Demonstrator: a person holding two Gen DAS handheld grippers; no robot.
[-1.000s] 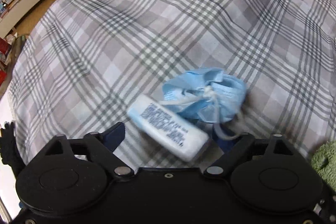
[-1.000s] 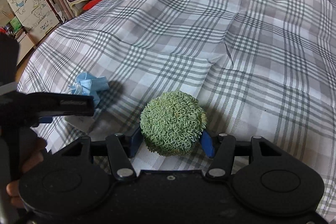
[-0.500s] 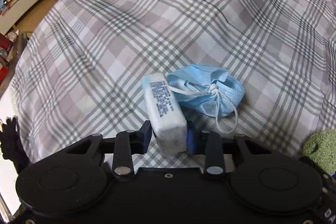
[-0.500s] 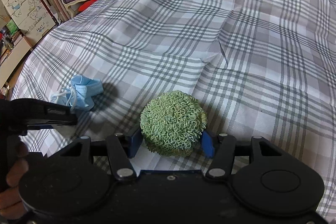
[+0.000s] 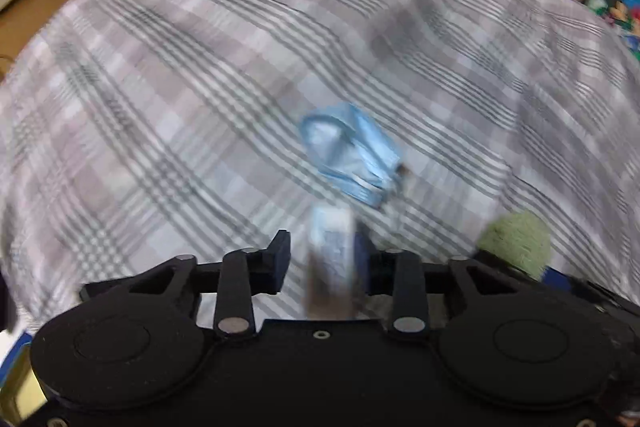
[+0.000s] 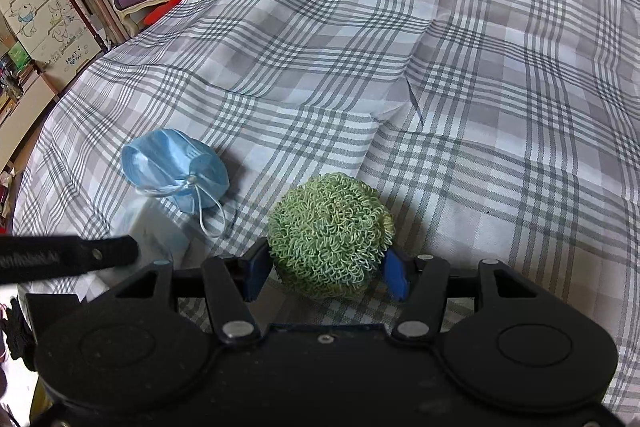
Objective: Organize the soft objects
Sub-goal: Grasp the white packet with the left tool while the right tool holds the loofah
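The right hand-held gripper (image 6: 326, 273), at the bottom centre of its view, is closed partway on a round green looped-yarn scrubber (image 6: 330, 233), blue pads pressed to both its sides. It sits on the grey-and-white plaid bedsheet (image 6: 460, 87). A crumpled light-blue face mask (image 6: 176, 169) lies on the sheet to the left, near the scrubber.

In the blurred left view, the left hand-held gripper (image 5: 322, 257) has its jaws just opening. A small white soft packet with dark print (image 5: 332, 255) stands between them, against the right-hand pad, with a gap to the left-hand one.
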